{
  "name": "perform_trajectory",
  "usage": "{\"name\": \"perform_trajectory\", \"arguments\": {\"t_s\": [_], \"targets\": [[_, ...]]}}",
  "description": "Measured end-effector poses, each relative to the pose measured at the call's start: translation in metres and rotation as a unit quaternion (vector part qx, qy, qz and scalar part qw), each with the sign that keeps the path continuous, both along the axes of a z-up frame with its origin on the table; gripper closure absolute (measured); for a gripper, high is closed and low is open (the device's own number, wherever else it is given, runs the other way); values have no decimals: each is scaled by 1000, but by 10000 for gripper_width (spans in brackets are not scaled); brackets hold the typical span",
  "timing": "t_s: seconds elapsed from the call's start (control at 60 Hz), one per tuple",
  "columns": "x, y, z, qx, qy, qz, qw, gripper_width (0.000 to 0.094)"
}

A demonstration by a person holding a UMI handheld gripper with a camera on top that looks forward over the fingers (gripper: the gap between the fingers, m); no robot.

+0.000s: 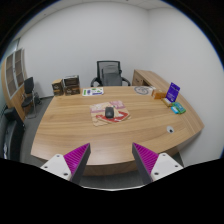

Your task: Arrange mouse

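A dark mouse (109,113) sits on a light pink mouse mat (112,110) in the middle of a wooden table (70,128). My gripper (111,160) is open and empty, held high above the near edge of the table. Its magenta-padded fingers (76,157) stand wide apart, with nothing between them. The mouse is well beyond the fingertips.
A black office chair (109,73) stands at the table's far side. On the table are brown boxes (70,85), papers (94,92), a purple box (173,91), a green item (177,106) and a small white object (170,129). Shelves (14,72) stand at left.
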State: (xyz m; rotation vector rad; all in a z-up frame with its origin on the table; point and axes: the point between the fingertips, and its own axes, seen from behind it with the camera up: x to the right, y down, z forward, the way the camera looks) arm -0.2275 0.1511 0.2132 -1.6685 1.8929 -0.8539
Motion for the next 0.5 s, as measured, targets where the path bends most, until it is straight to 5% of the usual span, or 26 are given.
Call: {"name": "perform_trajectory", "arguments": {"t_s": [0.5], "targets": [[-14, -15, 29, -25, -35, -3, 999, 67]]}}
